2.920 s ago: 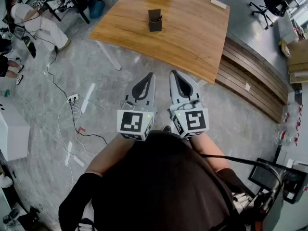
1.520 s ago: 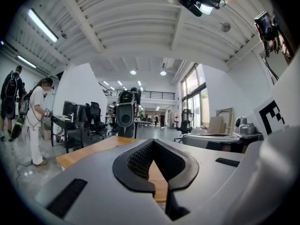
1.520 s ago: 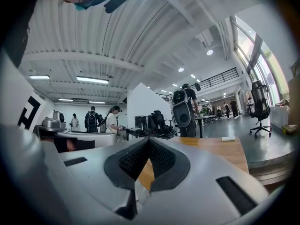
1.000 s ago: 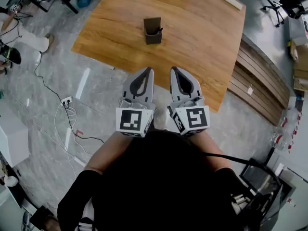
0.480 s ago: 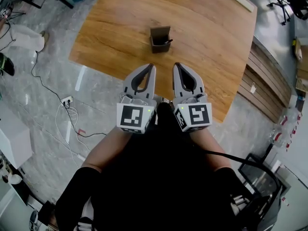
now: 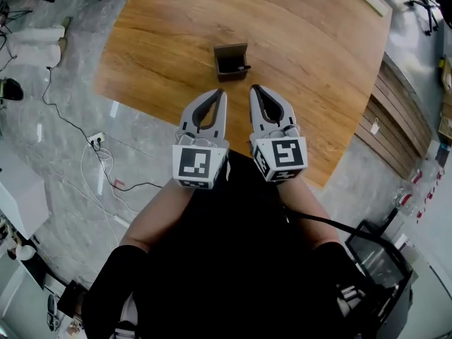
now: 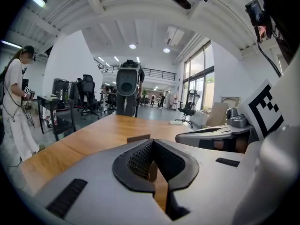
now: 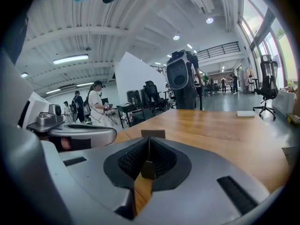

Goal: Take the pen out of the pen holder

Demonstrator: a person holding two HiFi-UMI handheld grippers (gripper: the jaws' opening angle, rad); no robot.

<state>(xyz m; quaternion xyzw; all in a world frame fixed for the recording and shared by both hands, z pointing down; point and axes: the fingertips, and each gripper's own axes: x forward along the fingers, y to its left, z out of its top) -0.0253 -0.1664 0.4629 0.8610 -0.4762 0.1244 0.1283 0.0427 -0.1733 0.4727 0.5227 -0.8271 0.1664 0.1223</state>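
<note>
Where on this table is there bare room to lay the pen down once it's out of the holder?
Bare wood lies left of the pen holder out to the table edge, and wider right of it toward the white block. Tightest is the near edge, where the left gripper and right gripper hang.

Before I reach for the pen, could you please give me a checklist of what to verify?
1. Holder upright on the table: ok.
2. Pen in the holder: ok, at its right side.
3. Left gripper empty: ok, jaws together on nothing.
4. Right gripper open for the pen: not ok, jaws together.
5. Way to the holder free: ok, only bare table between.
6. Pen sticks out enough to grasp: cannot tell.
</note>
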